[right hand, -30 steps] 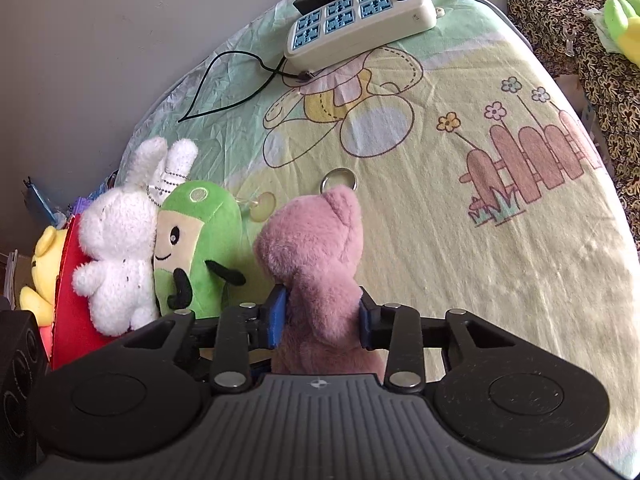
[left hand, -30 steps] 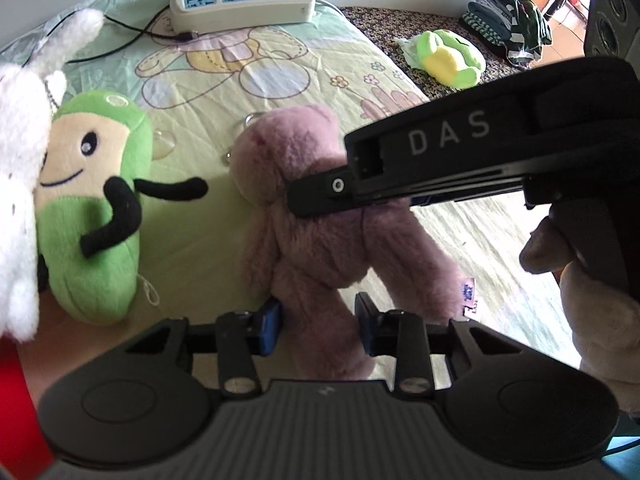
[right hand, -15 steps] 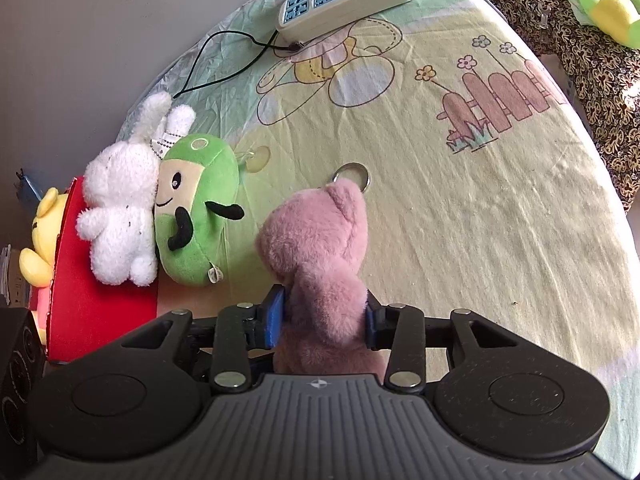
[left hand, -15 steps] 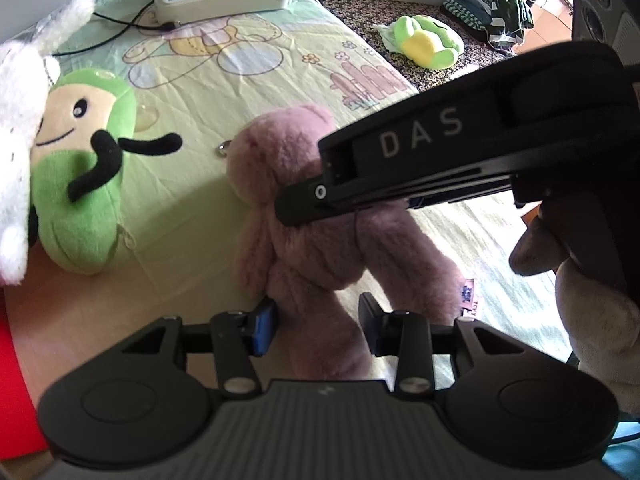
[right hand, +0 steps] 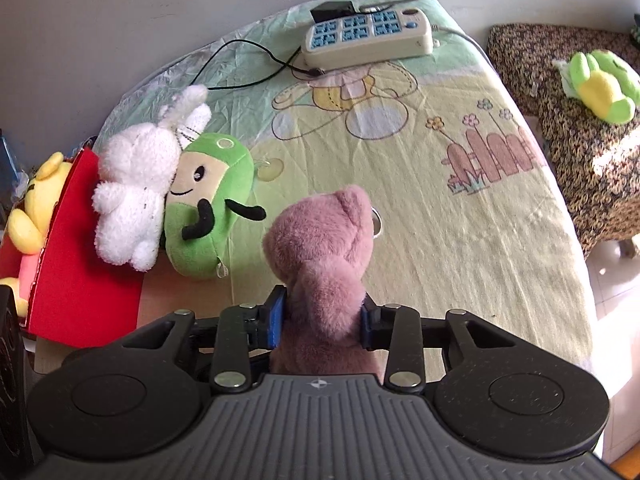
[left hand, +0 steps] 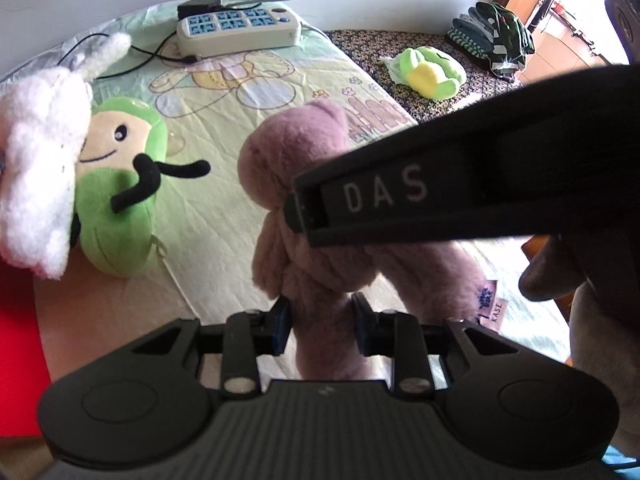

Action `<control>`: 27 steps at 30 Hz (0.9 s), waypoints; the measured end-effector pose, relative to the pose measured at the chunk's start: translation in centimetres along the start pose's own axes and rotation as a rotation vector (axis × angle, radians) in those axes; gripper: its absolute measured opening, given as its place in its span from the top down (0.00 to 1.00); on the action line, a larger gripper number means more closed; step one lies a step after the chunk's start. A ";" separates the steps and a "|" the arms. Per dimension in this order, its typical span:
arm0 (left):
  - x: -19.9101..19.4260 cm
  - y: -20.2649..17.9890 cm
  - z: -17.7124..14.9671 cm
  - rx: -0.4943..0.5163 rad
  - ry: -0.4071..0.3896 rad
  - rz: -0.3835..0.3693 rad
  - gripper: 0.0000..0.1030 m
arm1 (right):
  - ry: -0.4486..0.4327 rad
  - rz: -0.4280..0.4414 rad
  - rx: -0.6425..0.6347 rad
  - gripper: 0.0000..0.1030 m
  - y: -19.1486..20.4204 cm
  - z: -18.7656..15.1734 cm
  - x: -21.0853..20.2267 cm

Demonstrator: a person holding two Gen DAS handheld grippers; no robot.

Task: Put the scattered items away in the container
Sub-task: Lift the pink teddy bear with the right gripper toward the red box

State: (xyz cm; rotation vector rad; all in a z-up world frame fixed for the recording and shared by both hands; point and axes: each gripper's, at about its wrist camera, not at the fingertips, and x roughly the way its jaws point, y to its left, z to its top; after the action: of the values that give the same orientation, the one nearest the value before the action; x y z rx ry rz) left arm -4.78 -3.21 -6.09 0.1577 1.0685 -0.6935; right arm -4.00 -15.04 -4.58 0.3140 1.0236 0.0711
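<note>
A pink plush bear (right hand: 324, 256) is lifted above the bed sheet. My right gripper (right hand: 322, 318) is shut on its body; its black body crosses the left wrist view (left hand: 460, 188). My left gripper (left hand: 320, 320) is shut on the bear's lower limb (left hand: 324, 316). A green plush (right hand: 204, 208) and a white rabbit plush (right hand: 132, 184) lie to the left, against the red container (right hand: 76, 276). A yellow plush (right hand: 32, 208) sits inside it. The green plush (left hand: 116, 188) and the rabbit (left hand: 40, 168) also show in the left wrist view.
A white power strip (right hand: 368, 36) with a black cable lies at the far edge of the bed. A metal ring (right hand: 377, 222) lies behind the bear. A green-yellow plush (right hand: 600, 84) rests on a patterned stool (right hand: 592, 160) to the right. Folded clothes (left hand: 496, 40) lie further back.
Both grippers have kept hold of the pink bear and raised it; the view has pulled back. The green and white plushes have not moved.
</note>
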 end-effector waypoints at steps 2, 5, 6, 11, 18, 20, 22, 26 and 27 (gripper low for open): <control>-0.8 0.1 0.1 -0.006 -0.020 0.007 0.73 | -0.025 -0.005 -0.022 0.64 0.8 0.0 -0.8; -1.8 0.2 0.1 -0.013 -0.046 0.018 0.73 | -0.052 0.006 -0.025 0.64 1.4 0.2 -1.7; -2.2 0.2 0.1 -0.015 -0.054 0.021 0.73 | -0.059 0.008 -0.024 0.64 1.6 0.3 -2.0; -3.6 0.3 -0.1 -0.027 -0.088 0.040 0.74 | -0.098 0.021 -0.038 0.65 2.6 0.2 -3.2; -6.7 0.1 0.2 -0.045 -0.160 0.082 0.75 | -0.157 0.079 -0.047 0.65 3.7 0.8 -5.5; -7.9 0.1 0.4 -0.047 -0.183 0.097 0.75 | -0.183 0.102 -0.050 0.65 4.1 1.0 -6.4; -9.0 0.1 0.6 -0.047 -0.204 0.120 0.75 | -0.205 0.125 -0.055 0.65 4.5 1.4 -7.2; -10.9 0.7 1.0 -0.068 -0.234 0.155 0.75 | -0.234 0.174 -0.066 0.65 5.6 2.0 -8.1; -11.4 1.0 1.1 -0.077 -0.240 0.161 0.75 | -0.238 0.185 -0.070 0.65 5.9 2.2 -8.2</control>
State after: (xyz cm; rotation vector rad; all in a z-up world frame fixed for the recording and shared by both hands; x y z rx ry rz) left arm -6.70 2.19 3.90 0.0896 0.8405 -0.5110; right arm -5.88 -11.62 5.01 0.3438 0.7529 0.2309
